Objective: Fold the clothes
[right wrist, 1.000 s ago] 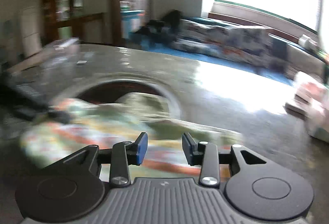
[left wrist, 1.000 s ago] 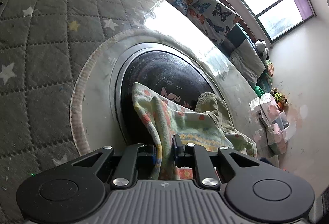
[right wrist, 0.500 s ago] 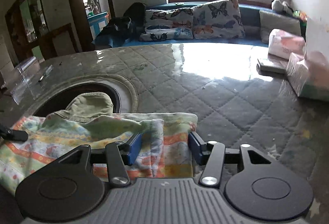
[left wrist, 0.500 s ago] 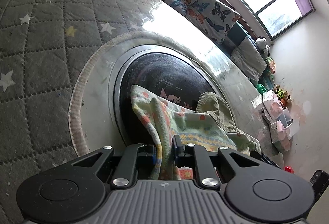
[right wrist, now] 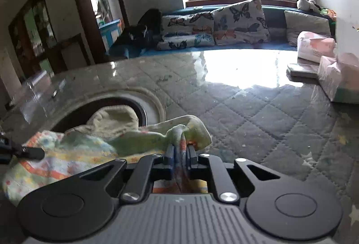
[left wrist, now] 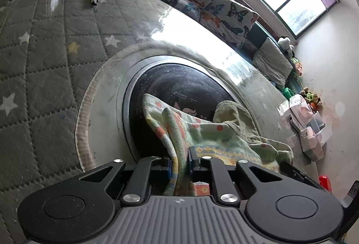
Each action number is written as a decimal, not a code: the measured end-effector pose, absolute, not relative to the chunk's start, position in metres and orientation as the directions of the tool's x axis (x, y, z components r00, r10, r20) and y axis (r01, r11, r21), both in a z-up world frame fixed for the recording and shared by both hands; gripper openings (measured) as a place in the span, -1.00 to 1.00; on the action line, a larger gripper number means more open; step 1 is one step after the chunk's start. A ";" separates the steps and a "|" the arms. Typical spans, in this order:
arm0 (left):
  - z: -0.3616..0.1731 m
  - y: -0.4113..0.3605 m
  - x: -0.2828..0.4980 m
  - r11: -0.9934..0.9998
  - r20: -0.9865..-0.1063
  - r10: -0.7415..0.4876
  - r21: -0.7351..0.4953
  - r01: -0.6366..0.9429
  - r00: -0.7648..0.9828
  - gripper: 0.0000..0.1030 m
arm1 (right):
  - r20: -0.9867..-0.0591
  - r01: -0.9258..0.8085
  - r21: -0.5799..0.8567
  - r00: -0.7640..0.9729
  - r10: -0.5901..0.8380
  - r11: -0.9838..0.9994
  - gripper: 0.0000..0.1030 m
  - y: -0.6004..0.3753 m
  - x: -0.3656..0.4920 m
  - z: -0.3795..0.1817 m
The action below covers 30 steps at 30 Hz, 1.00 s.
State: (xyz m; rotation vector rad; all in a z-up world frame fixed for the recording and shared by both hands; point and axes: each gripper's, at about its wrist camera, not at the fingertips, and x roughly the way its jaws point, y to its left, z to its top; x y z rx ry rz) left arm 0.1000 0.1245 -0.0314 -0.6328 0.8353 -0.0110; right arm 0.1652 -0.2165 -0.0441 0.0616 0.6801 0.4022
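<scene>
While both the left gripper point(left wrist: 179, 160) and right gripper point(right wrist: 180, 151) pinch the soft green patterned cloth point(right wrist: 89, 149), lift evenly and keep it tight.

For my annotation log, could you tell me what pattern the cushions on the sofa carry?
Butterflies on a pale ground, clearest on the cushions in the right wrist view.

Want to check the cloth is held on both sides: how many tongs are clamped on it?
2. The left tongs pinch a bunched edge of the patterned cloth over the dark round inset; the right tongs pinch its corner on the quilted table cover.
</scene>
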 end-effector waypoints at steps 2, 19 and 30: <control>-0.025 0.121 0.100 0.826 -0.675 -0.256 -0.525 -0.207 0.692 -0.79 | -0.582 -0.341 0.187 0.717 0.383 0.921 -0.84 -0.221 0.160 -0.037; 0.018 0.015 0.136 0.848 -0.602 -0.430 -0.524 0.073 0.672 -0.82 | -0.474 -0.149 0.104 0.862 0.181 0.983 -0.85 -0.308 0.106 0.025; 0.006 -0.070 0.163 0.839 -0.632 -0.515 -0.508 0.192 0.579 -0.82 | -0.476 0.021 0.087 0.879 0.023 0.996 -0.85 -0.378 0.091 0.020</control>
